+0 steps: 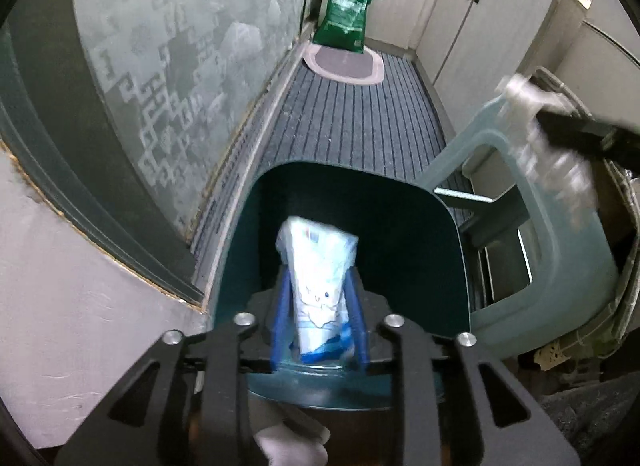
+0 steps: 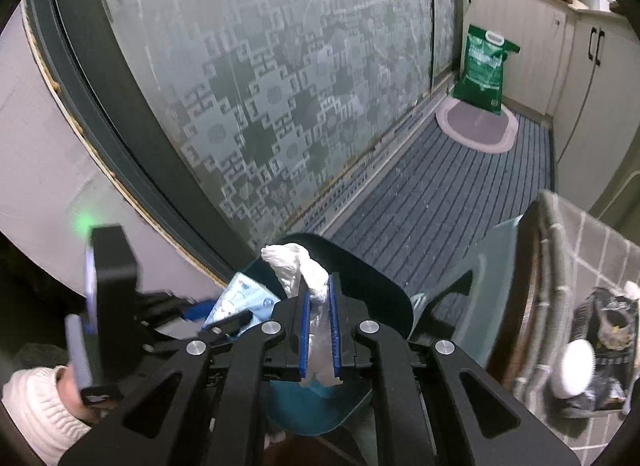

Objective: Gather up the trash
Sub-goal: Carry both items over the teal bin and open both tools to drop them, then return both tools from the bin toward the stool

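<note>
My left gripper (image 1: 318, 286) is shut on a white and blue tissue pack (image 1: 318, 266), held over the open mouth of a dark teal trash bin (image 1: 404, 225). My right gripper (image 2: 319, 298) is shut on a crumpled white paper tissue (image 2: 298, 266), above the same bin (image 2: 376, 294). In the right wrist view the tissue pack (image 2: 240, 298) and the left gripper (image 2: 224, 320) sit to the left. In the left wrist view the right gripper (image 1: 560, 125) shows blurred at the right with the white tissue (image 1: 536, 105).
A light blue plastic stool (image 1: 560, 266) stands right of the bin. A frosted patterned glass door (image 1: 168, 65) runs along the left. A striped grey floor mat (image 1: 352, 113), an oval mat (image 1: 344, 61) and a green bag (image 1: 346, 9) lie ahead, cabinets (image 1: 492, 37) on the right.
</note>
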`<control>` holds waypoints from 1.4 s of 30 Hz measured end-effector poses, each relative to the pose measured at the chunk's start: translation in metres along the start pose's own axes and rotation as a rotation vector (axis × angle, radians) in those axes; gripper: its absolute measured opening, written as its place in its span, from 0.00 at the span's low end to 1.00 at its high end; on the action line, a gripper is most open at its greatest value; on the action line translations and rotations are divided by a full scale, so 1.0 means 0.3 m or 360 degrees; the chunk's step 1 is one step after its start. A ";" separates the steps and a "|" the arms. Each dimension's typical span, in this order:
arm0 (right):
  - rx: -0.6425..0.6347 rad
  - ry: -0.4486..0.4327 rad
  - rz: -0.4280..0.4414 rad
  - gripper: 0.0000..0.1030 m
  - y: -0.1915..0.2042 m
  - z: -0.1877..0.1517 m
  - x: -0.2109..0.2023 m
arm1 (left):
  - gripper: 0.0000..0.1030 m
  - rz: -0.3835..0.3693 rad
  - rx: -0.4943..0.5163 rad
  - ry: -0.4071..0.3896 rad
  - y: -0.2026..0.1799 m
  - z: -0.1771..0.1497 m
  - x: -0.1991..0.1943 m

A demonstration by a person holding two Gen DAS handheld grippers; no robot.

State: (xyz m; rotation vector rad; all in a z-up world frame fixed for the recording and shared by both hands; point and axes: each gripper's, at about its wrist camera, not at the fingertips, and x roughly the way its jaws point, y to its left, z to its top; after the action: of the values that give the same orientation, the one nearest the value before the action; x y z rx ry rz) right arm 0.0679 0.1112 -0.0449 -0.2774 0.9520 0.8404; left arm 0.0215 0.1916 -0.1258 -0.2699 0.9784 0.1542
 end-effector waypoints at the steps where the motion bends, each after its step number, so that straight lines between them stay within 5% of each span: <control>1: 0.0000 0.0013 -0.0003 0.08 0.004 -0.001 0.016 | 0.33 0.0007 0.0004 -0.0016 0.001 0.002 -0.015; 6: -0.0002 0.0071 -0.0018 0.08 0.013 -0.011 0.081 | 0.39 -0.0009 0.0022 -0.0100 0.001 0.020 -0.080; 15: -0.0047 0.0188 -0.0046 0.08 0.053 -0.061 0.205 | 0.27 0.0018 0.0028 -0.0365 -0.011 0.057 -0.275; 32: -0.0205 0.0497 -0.0136 0.09 0.087 -0.203 0.423 | 0.19 -0.0054 0.0062 -0.0745 -0.080 0.076 -0.579; 35: -0.0237 0.0541 -0.0143 0.21 0.095 -0.220 0.439 | 0.19 -0.0091 0.0059 -0.0812 -0.089 0.079 -0.623; 37: -0.0252 0.0541 -0.0135 0.41 0.106 -0.229 0.435 | 0.19 -0.0093 0.0060 -0.0844 -0.094 0.079 -0.647; 42: -0.0288 0.0506 -0.0120 0.41 0.133 -0.224 0.405 | 0.20 -0.0063 0.0065 -0.0861 -0.095 0.078 -0.660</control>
State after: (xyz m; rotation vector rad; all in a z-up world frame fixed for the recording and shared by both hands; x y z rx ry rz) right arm 0.0345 0.1621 -0.1760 -0.6132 1.1541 0.8286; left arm -0.0619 0.1698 0.0562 -0.1943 0.4390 0.1599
